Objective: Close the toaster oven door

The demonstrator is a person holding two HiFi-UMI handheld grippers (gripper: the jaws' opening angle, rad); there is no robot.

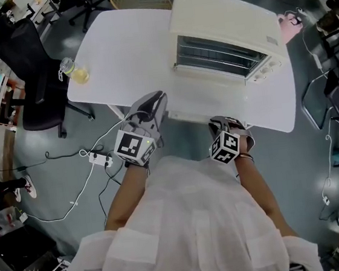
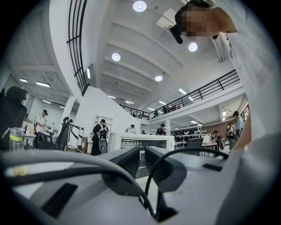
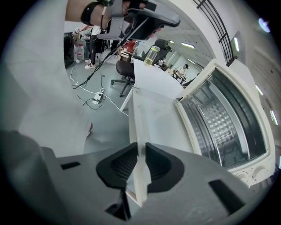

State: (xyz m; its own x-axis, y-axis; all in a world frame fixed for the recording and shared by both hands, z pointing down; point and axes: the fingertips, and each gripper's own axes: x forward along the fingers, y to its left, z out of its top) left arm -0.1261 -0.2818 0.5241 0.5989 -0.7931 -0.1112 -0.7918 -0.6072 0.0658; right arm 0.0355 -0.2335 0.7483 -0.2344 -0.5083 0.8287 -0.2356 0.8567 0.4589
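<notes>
The oven (image 1: 224,28) is sitting toward the far right of the white bench (image 1: 117,52) with its mouth gaping, and the door (image 3: 151,118) is lying dropped down toward the person, so the closing is only just getting under way. The right hand-held gripper (image 3: 139,151) is pointing steeply down and pinching the door's front edge between its pads, the jaws standing only as far apart as that thin edge. By my reading the grasp is made, while the whole swing up to the oven's face, and the letting go after it, are still waiting to be done. The left hand-held gripper (image 2: 141,154) is hanging near the bench's front edge, aimed about level at the oven, its jaws drawn almost together with nothing between them. In the head view the pale door is blending into the bench, so its tilt and hinge are proving hard to read; the right gripper view is cutting off the oven's far side, and the knobs are showing only as blurs
</notes>
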